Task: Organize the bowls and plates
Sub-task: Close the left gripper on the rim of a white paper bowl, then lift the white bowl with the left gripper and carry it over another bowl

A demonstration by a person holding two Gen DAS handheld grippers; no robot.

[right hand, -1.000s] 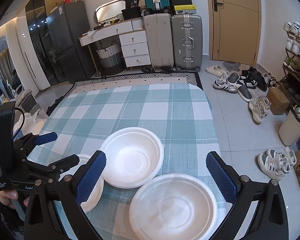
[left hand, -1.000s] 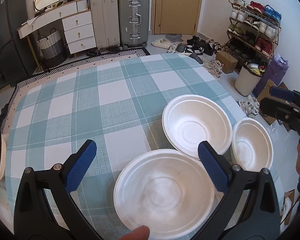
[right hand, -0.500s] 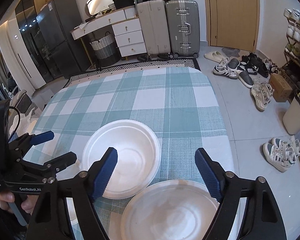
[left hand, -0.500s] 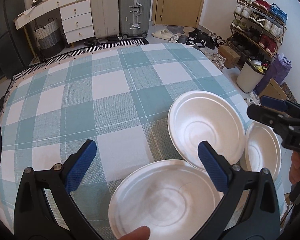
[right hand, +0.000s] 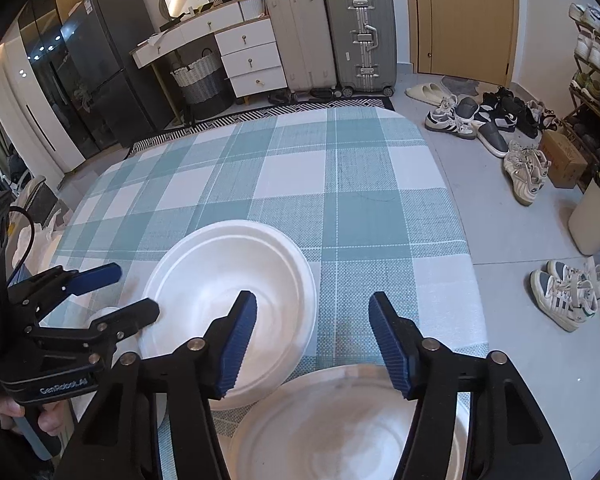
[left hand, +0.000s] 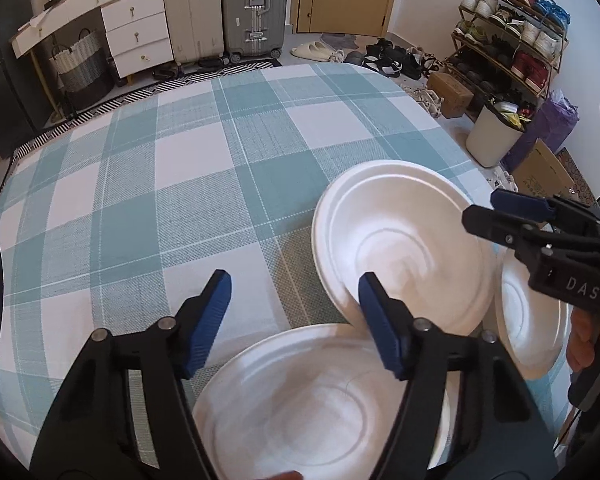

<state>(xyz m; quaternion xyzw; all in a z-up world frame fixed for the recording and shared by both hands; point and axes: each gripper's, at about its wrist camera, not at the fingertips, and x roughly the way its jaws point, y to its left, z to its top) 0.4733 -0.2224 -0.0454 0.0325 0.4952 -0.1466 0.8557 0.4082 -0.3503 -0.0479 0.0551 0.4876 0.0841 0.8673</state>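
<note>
I am leaning in over the near edge of the table, and both of my tools are sitting lower and closer to the dishes than they were a second ago — the checked cloth is filling more of each view now.

Starting at the left: my left gripper is hovering just above the left bowl, which is lying at the near edge. Its fingers were spread wide a second ago and are now drawn in about halfway, with an open gap between them and nothing held. The right pad is hanging over the spot where this bowl's far rim meets the middle bowl.

The middle bowl is sitting a little farther in from the near edge, its rims touching or overlapping the bowls on either side; I cannot tell which rim is lying on top.

At the right, near the table's right edge, the right bowl is lying directly under my right gripper. Those fingers have narrowed too, and are standing apart and empty, pointing across the table with the left pad over the middle bowl's rim.

I am reading the narrowing and the drop as the setting-up of a rim pinch, so stacking is about to begin but no bowl is lifted yet. Both tools are tilting forward and down, held side by side.
</note>
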